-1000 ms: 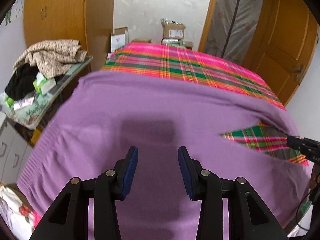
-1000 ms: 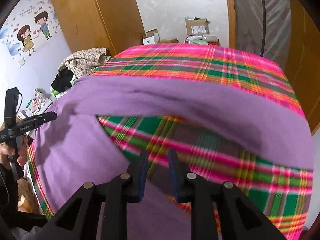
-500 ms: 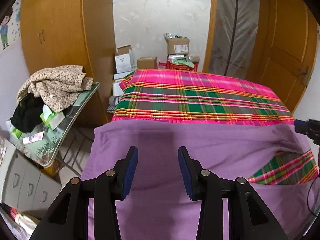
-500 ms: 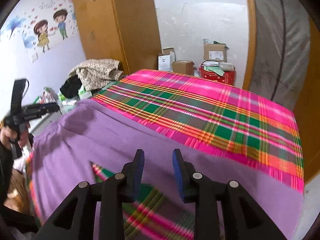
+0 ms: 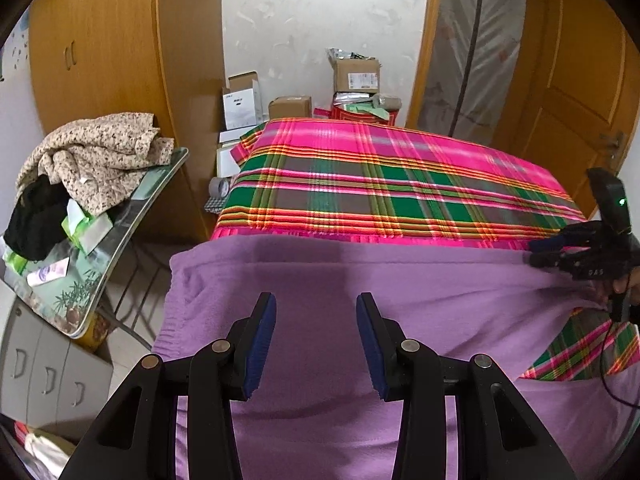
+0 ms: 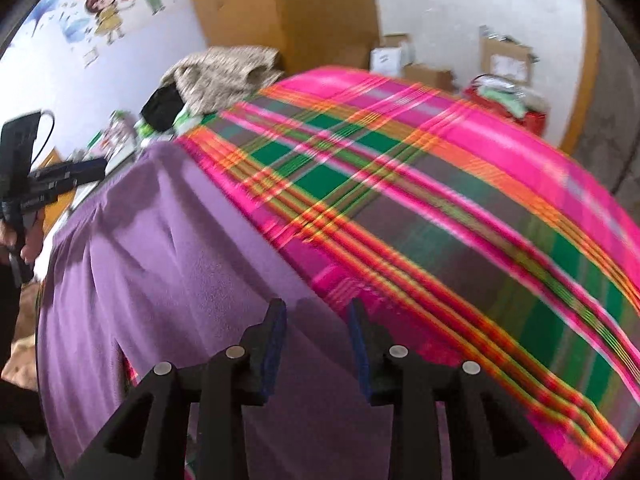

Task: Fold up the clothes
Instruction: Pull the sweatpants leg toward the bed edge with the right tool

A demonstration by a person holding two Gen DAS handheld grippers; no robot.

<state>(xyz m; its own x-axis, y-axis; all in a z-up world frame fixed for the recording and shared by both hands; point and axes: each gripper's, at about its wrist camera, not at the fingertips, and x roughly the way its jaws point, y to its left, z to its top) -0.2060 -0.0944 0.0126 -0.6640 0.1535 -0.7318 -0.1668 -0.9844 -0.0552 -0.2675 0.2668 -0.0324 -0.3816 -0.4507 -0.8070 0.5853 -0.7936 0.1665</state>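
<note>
1. Left wrist view, far left: a glass-topped side desk (image 5: pixel 160 184) carries a speckled beige garment pile (image 5: pixel 96 152), a black garment (image 5: pixel 36 220) and small packets.
2. Behind the side desk stands a wooden wardrobe (image 5: pixel 112 40). Cardboard boxes (image 5: pixel 356 74) sit on the floor by the far wall.
3. Centre: the bed with its plaid cover (image 5: pixel 392 184) in pink, green and orange.
4. The purple garment (image 5: pixel 320 280) is spread flat over the near part of the bed, with its left edge hanging off the bed side. It is not folded yet.
5. The left tool (image 5: pixel 316 340) hovers over the middle of the purple garment with its jaws wide apart and nothing between the blue pads.
6. Right edge of the same view: the right tool (image 5: pixel 560 248), held in a hand, sits at the garment's upper right edge. A patch of plaid shows below it, between garment parts.
7. Right wrist view, blurred: at the left, the left tool (image 6: pixel 80 174) is seen held in a hand (image 6: pixel 30 240), out past the garment's far corner.
8. The purple garment (image 6: pixel 180 264) fills the left and lower area. The plaid cover (image 6: pixel 440 200) fills the right.
9. The right tool (image 6: pixel 316 344) has its jaws apart with nothing between them. It sits just over the garment's edge where that edge meets the plaid. I cannot tell whether it touches the cloth.
</note>
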